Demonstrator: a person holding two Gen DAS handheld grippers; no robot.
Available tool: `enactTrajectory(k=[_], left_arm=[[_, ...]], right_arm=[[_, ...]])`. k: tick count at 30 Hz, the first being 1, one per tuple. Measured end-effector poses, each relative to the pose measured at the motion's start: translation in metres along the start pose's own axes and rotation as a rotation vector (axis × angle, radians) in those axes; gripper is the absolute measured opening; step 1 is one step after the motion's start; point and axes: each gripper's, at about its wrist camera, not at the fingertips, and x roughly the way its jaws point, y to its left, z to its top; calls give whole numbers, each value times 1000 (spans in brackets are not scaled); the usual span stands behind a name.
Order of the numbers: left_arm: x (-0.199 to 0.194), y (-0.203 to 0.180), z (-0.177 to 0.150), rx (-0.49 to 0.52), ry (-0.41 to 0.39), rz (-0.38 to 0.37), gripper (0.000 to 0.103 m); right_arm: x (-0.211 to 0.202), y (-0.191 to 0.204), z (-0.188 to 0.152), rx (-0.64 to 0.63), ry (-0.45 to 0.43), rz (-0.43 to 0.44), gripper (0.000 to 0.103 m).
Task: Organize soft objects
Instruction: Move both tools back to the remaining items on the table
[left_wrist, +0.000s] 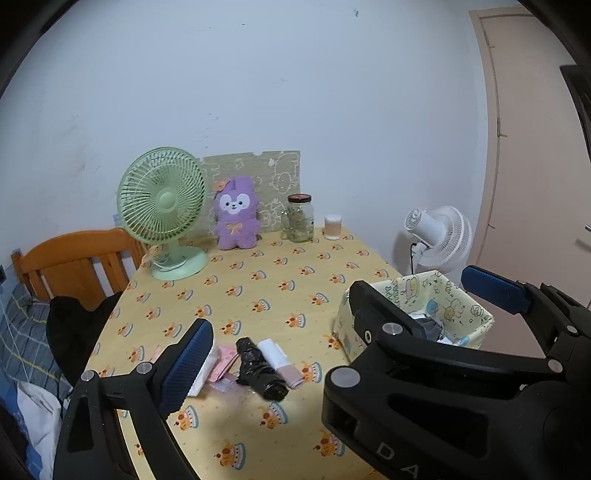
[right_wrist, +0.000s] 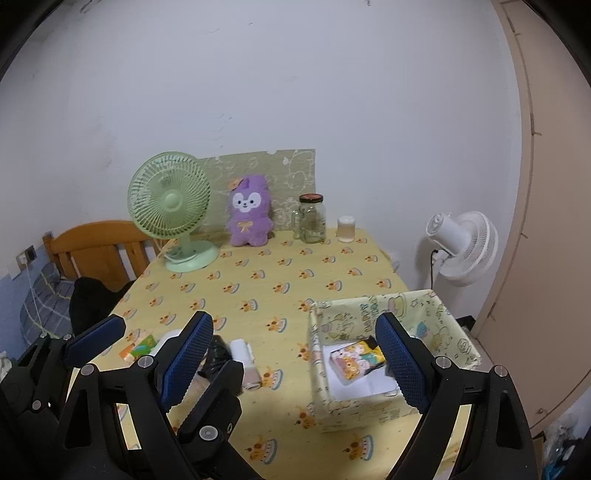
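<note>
We read only "DA" on the right gripper (left_wrist: 410, 291). The black roll (left_wrist: 259, 369) ran 11-to-5. Both the right and left gripper (right_wrist: 162, 334) gaped, empty.

Counter (right_wrist: 258, 295) covered in matt yellow printed cloth. Purple plush toy (right_wrist: 250, 212) fuzzy, at 12 o'clock. Green fan (right_wrist: 170, 206) smooth plastic. Jar (right_wrist: 312, 218) clear glossy glass. Fabric bin (right_wrist: 458, 332) matt printed cloth, at 3 o'clock. Black bag roll (left_wrist: 260, 369) crinkled glossy plastic. Chair (left_wrist: 74, 262) varnished wood. Left hand-held gripper (left_wrist: 343, 328) and right hand-held gripper (right_wrist: 295, 350): matt black plastic, textured blue pads (right_wrist: 400, 362), shiny metal pins.
</note>
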Motion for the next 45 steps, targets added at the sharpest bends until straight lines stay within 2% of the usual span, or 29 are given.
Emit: enactTrajectory(k=[7,10,18,25,30,38,40,41,43,45], left_arm=[[-4,10,-13,-12,-21,18,94],[1,16,-20,-25,1,27,94],[24,33,-37,-36,52,75,93],[47,51,-45,-56,74,115,93],[67,69,-53,-95,135,137,88],[93,87,-60,-110,182,165,79],[99,90,-62,-111,191,184,75],[100,92,-63,-115,186,202,69],[103,92,-65,-105,165,238,68],[110,95,-65,-101,182,234,66]], right_arm=[[0,12,-10,-16,-15,21,92],[4,17,-18,-19,-17,33,92],[37,32,-34,-26,40,97,91],[67,46,-39,-40,33,130,92],[89,57,-44,-58,71,151,91],[118,68,-49,-66,115,163,91],[127,70,-51,-66,135,167,88],[131,71,-53,-66,145,169,87],[138,73,-55,-65,157,169,85],[145,74,-57,-63,165,171,83]])
